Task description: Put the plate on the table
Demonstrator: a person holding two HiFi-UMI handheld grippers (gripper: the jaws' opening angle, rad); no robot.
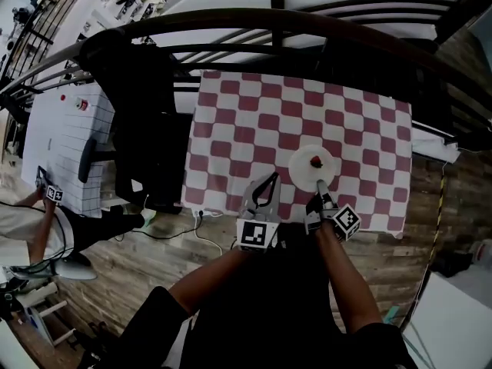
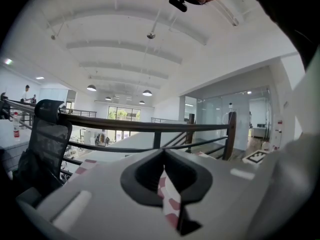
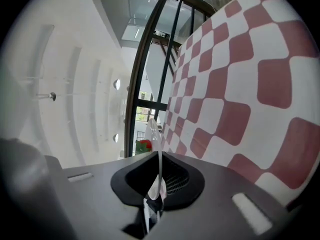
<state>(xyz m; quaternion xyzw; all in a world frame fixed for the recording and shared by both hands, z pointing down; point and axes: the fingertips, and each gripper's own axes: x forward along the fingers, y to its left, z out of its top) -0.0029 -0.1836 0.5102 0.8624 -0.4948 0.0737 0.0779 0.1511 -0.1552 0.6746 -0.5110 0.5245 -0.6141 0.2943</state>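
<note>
The plate [image 1: 307, 171] is a thin, round, white disc with a smooth, glossy face, and your right gripper [image 1: 323, 187] is clamped on its near rim. In the right gripper view [image 3: 159, 184] you see the plate [image 3: 159, 159] edge-on: a pale, slightly translucent sliver pinched between the dark jaws and running straight out ahead of them. A small red item [image 1: 316, 161] sits on the plate just past the jaw tips, a little to their left in the head view. The rest of the plate reaches forward from your gripper over the tablecloth [image 1: 254, 121], a flat cloth of dull-red and white squares with rounded corners. Whether the plate's underside touches the cloth cannot be told.

Your left gripper [image 1: 273, 177] hangs beside the right one, to the plate's near left and apart from it. In its own view the grey jaws [image 2: 167, 184] are drawn together, with only a slit of checked cloth showing between them and nothing held.
</note>
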